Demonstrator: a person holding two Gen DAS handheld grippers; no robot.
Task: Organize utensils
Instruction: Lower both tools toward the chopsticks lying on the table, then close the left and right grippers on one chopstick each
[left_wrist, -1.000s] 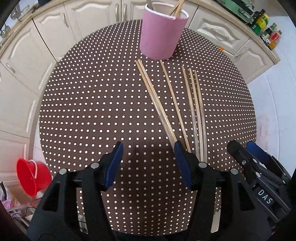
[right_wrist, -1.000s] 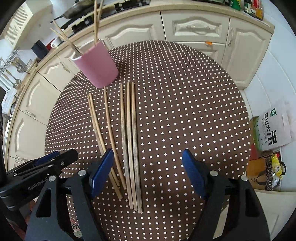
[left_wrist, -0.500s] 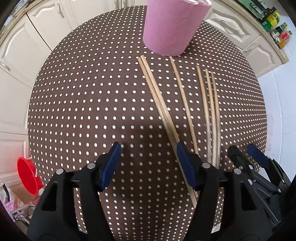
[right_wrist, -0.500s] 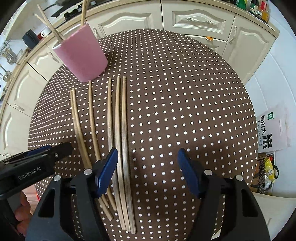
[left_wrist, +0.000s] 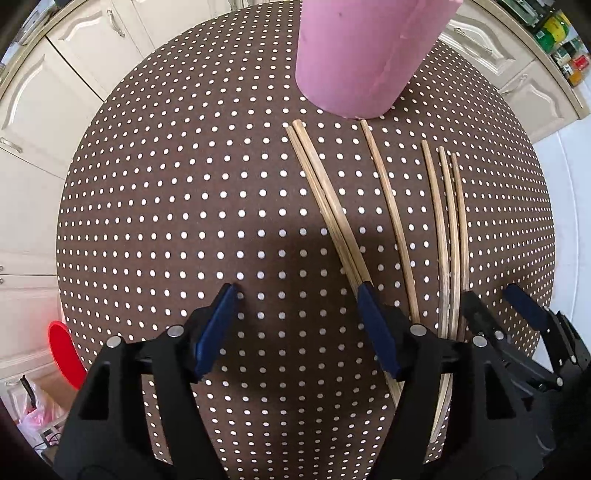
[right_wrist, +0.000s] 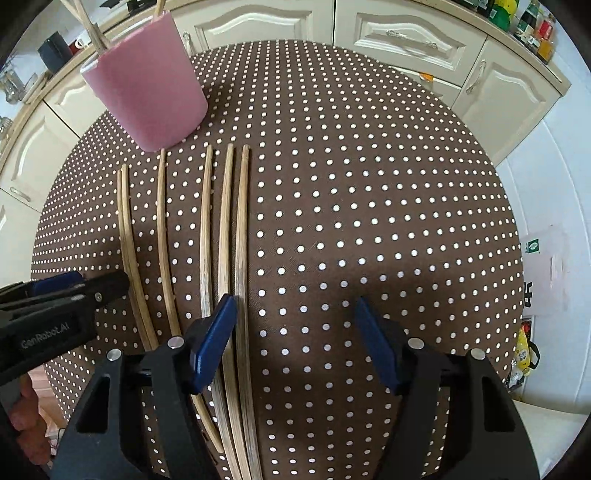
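A pink cup (left_wrist: 369, 55) stands at the far side of the round dotted table (left_wrist: 166, 203), and a few chopsticks (right_wrist: 88, 26) stand in the cup (right_wrist: 147, 92). Several bamboo chopsticks lie in front of it: a touching pair (left_wrist: 325, 206), a single one (left_wrist: 391, 218) and three more (left_wrist: 447, 229). My left gripper (left_wrist: 297, 295) points down with its jaws opening over bare cloth. Its right finger sits over the pair. My right gripper (right_wrist: 295, 306) is open, and the rightmost chopstick (right_wrist: 242, 221) lies just inside its left finger. Each gripper shows in the other's view (left_wrist: 491, 295) (right_wrist: 99, 280).
Cream cabinets (right_wrist: 406, 44) ring the table. A red bucket (left_wrist: 62, 350) sits on the floor at the lower left. Bottles (left_wrist: 565, 48) line the counter. A white rice bag (right_wrist: 546, 273) stands on the floor to the right. A person's hand (right_wrist: 26, 406) holds the left gripper.
Both grippers have sunk toward the table and moved closer to the cup, which now looms larger. The left jaws stand wider than before; the right jaws stand slightly narrower.
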